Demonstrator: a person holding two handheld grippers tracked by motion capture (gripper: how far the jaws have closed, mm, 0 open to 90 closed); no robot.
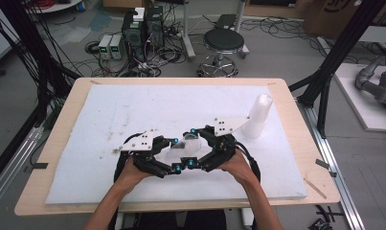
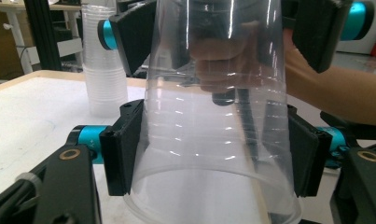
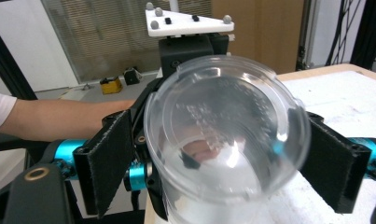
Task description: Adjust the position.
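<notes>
One clear plastic cup (image 2: 213, 140) sits between my tools above the counter (image 1: 61, 158): left tool (image 2: 213, 154) clamps its walls, right tool (image 3: 213, 158) stands open around its base. Thin, slippery, crushable; I'd grip lightly near the stiffer rim.

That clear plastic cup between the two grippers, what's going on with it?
A person is passing one clear plastic cup between two handheld grippers over the white-covered table. The left gripper is clamped on the cup's sides near its wide rim. The right gripper sits around the cup's base end, its pads standing just off the wall, so it looks released. A stack of cups stands to the right, untouched.
</notes>
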